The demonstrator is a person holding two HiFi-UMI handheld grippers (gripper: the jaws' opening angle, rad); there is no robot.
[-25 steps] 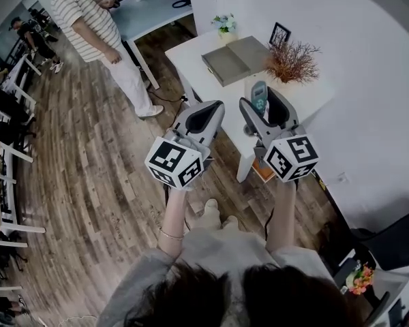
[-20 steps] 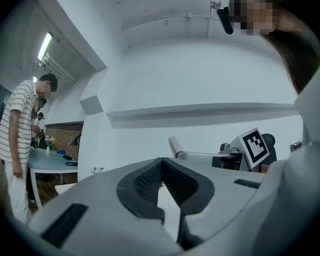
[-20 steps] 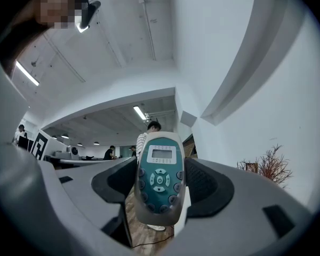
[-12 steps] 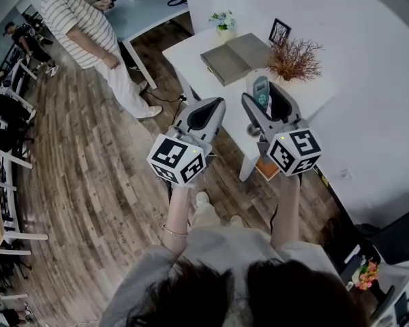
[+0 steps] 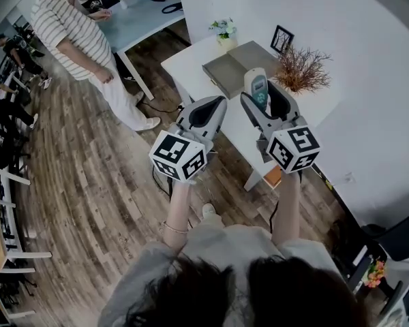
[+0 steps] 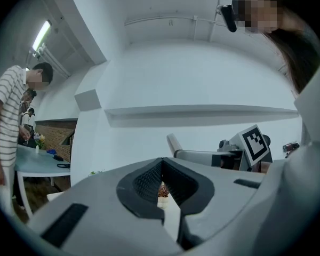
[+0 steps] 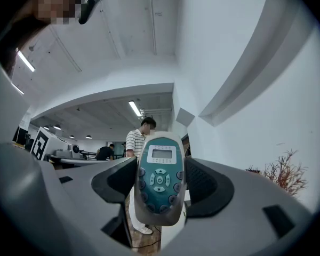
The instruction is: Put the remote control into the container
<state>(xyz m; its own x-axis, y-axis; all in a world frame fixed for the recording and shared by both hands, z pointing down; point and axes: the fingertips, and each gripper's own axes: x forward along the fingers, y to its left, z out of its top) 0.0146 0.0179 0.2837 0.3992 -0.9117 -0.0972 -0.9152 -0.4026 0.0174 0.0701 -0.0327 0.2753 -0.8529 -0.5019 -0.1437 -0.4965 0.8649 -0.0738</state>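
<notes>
grey left gripper [image 5: 206,111], raised above the floor [image 5: 88,182], has its jaws closed on nothing. ahead, between our two tools, the grey container [image 5: 230,65] lies on a white table [image 5: 184,63]. at right, our right gripper [image 5: 264,99] clamps the teal remote control [image 7: 159,181] upright by its lower sides; we judge it light, rigid, smooth, so a firm side pinch suits.

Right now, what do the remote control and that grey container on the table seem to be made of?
The remote control: likely moulded plastic, a smooth pale shell with a teal face, slightly glossy; the raised buttons look rubbery. The container: matte grey, with flat thin walls and sharp corners; it could be cardboard or plastic, the view leaves that open.
</notes>
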